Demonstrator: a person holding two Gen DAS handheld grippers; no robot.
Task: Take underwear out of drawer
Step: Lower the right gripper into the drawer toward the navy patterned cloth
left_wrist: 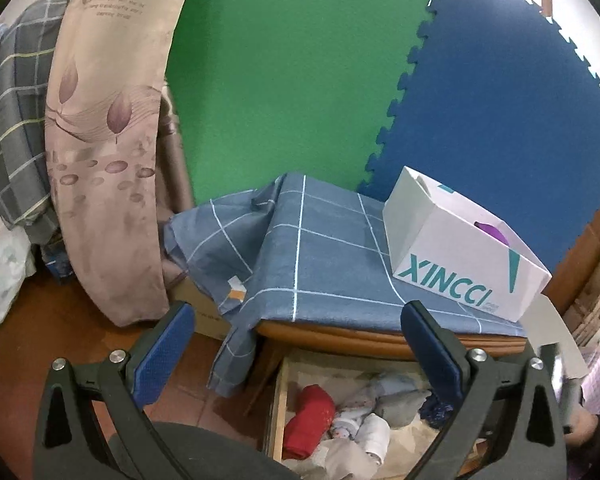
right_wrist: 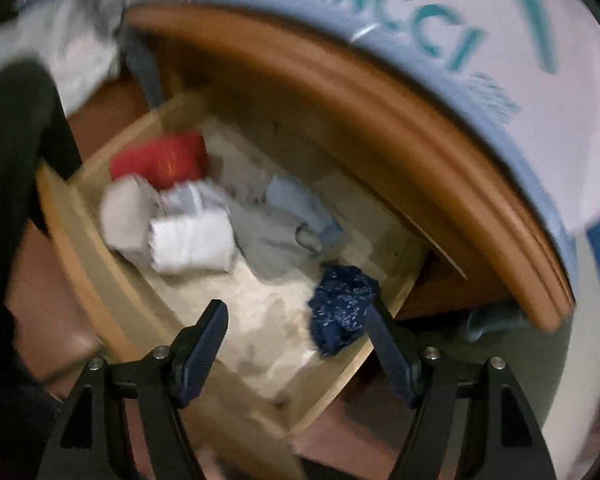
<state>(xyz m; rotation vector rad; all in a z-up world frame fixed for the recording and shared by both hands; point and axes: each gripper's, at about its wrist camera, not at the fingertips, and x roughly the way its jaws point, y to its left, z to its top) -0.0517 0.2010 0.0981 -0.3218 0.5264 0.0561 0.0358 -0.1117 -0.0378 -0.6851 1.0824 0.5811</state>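
In the right wrist view, the right gripper point(right_wrist: 296, 344) stands with its jaws spread and nothing between the pads, low in the frame over the open drawer point(right_wrist: 96, 264). A dark blue speckled underwear point(right_wrist: 342, 314) lies just beside the right-hand finger, slightly above the gap. Red, white and grey rolled pieces sit toward the upper left. In the left wrist view, the left gripper point(left_wrist: 296, 344) is also open and empty, the drawer at the bottom centre.
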